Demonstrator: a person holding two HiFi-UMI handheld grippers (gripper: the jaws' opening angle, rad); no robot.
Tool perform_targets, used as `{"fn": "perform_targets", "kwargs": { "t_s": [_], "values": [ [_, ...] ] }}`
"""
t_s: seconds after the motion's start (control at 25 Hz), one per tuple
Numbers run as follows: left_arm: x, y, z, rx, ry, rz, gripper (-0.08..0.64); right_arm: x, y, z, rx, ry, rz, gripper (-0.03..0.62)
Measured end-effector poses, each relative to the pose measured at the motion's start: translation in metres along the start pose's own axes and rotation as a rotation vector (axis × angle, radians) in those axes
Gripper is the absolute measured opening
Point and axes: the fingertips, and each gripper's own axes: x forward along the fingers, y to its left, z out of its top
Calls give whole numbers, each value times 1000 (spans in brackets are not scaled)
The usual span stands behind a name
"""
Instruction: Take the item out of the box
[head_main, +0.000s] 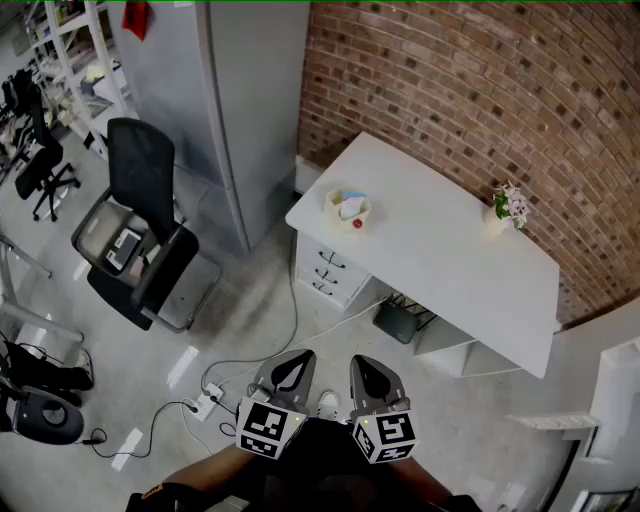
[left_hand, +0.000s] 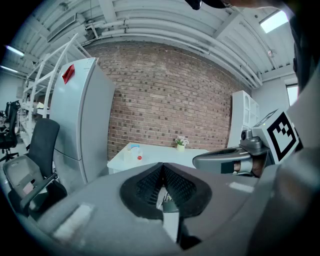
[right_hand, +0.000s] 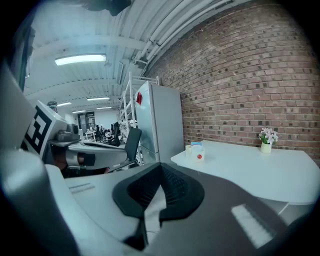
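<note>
The left tool (head_main: 292, 372) and the right tool (head_main: 366, 376) are hanging side by side at the bottom of the head view, over a grey floor (head_main: 250, 300), both pointing toward the white worktop (head_main: 450, 260) and well apart from it. Both are clenched on nothing: in the left gripper view the black ribbed pads (left_hand: 149, 183) are meeting at their tips with no object between them, and in the right gripper view the pads (right_hand: 176, 188) are pressing together in the same way. The small cream box (head_main: 348, 211) is sitting near the worktop's left corner, with a blue-and-white item (head_main: 352, 203) lying inside it and a small red round piece (head_main: 357, 224) showing at its near rim. A little pot of pink flowers (head_main: 510, 206) is standing at the worktop's far edge, against the red brick wall (head_main: 450, 80). A white drawer unit (head_main: 330, 270) is tucked under the worktop, below the box, and a dark flat device (head_main: 400, 322) is leaning beneath it. A tall grey cabinet (head_main: 250, 100) is rising left of the worktop, a black office chair (head_main: 140, 230) is standing beyond that, and a power strip (head_main: 205, 402) with trailing cables is lying on the floor just left of the tools.
</note>
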Motion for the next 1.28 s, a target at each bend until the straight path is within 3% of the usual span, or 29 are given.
{"fn": "perform_targets", "kwargs": {
  "t_s": [0.6, 1.28],
  "values": [
    [-14, 11, -1, 3, -19, -13, 5, 1, 11, 5, 13, -22, -25, 2],
    [-50, 63, 4, -4, -79, 8, 5, 24, 46, 11, 64, -24, -87, 2]
  ]
}}
